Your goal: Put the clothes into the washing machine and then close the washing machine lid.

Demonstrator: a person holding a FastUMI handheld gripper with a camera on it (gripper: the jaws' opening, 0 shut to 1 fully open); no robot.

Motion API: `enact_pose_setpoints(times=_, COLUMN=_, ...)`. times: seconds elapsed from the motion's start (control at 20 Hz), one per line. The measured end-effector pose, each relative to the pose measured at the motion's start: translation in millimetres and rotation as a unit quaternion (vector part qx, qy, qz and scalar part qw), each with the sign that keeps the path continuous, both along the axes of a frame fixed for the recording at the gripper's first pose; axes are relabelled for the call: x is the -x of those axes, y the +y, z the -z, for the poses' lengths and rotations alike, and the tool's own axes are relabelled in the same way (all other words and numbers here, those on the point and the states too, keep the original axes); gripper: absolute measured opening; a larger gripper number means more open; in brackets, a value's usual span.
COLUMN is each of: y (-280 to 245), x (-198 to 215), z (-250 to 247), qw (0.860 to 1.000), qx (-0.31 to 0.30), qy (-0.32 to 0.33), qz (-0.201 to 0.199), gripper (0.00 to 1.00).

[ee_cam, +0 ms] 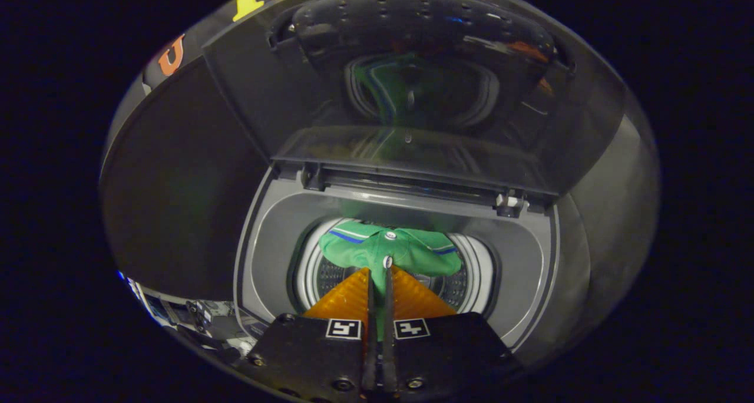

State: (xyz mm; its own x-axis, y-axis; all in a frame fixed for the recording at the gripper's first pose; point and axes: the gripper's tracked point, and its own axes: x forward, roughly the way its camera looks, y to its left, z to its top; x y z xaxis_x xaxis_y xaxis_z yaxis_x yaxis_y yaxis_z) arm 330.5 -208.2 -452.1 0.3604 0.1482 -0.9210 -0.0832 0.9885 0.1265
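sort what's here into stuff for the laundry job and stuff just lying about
For the job:
- green shirt, pinched between the shut fingers, hanging over the drum
- drum of the washing machine
- lid, standing open

Just lying about:
- dark clutter beside the machine, too small to tell apart

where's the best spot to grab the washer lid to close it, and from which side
Probably the lid's free top edge, reached from the front and pulled down: it stands upright, hinged at the back of the opening. First the gripper, shut on the green shirt over the drum, must release.
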Motion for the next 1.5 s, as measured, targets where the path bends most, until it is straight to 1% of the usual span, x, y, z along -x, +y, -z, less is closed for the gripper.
enact_pose_setpoints(times=0.2, y=-3, x=7, z=25, qw=1.000, qx=0.002, qy=0.008, qz=0.016, gripper=0.07)
enact_pose_setpoints(times=0.35, y=-1, x=9, z=33, qw=1.000, qx=-0.002, qy=0.008, qz=0.022, gripper=0.08)
enact_pose_setpoints(times=0.4, y=5, x=8, z=32, qw=1.000, qx=-0.009, qy=0.002, qz=0.023, gripper=0.12)
enact_pose_setpoints(times=0.45, y=1, x=5, z=26, qw=1.000, qx=0.002, qy=-0.004, qz=0.022, gripper=0.14)
enact_pose_setpoints(times=0.5, y=-1, x=6, z=24, qw=1.000, qx=0.010, qy=-0.013, qz=0.019, gripper=0.20)
enact_pose_setpoints(times=0.65, y=6, x=9, z=-6, qw=0.999, qx=0.006, qy=-0.033, qz=0.023, gripper=0.51)
enact_pose_setpoints(times=0.7, y=7, x=8, z=-20, qw=0.999, qx=0.004, qy=-0.042, qz=0.028, gripper=0.63)
enact_pose_setpoints(times=0.75, y=8, x=6, z=-32, qw=0.998, qx=0.004, qy=-0.051, qz=0.033, gripper=0.67)
enact_pose_setpoints(times=0.95, y=13, x=-13, z=-92, qw=0.994, qx=0.003, qy=-0.102, qz=0.044, gripper=0.67)
enact_pose_setpoints(times=1.15, y=16, x=-45, z=-158, qw=0.986, qx=-0.005, qy=-0.159, qz=0.046, gripper=0.69)
enact_pose_setpoints(times=1.2, y=19, x=-51, z=-174, qw=0.984, qx=-0.009, qy=-0.172, qz=0.046, gripper=0.77)
enact_pose_setpoints(times=1.3, y=23, x=-65, z=-200, qw=0.981, qx=-0.017, qy=-0.190, qz=0.042, gripper=0.86)
enact_pose_setpoints(times=1.5, y=24, x=-96, z=-231, qw=0.975, qx=-0.012, qy=-0.221, qz=0.031, gripper=0.86)
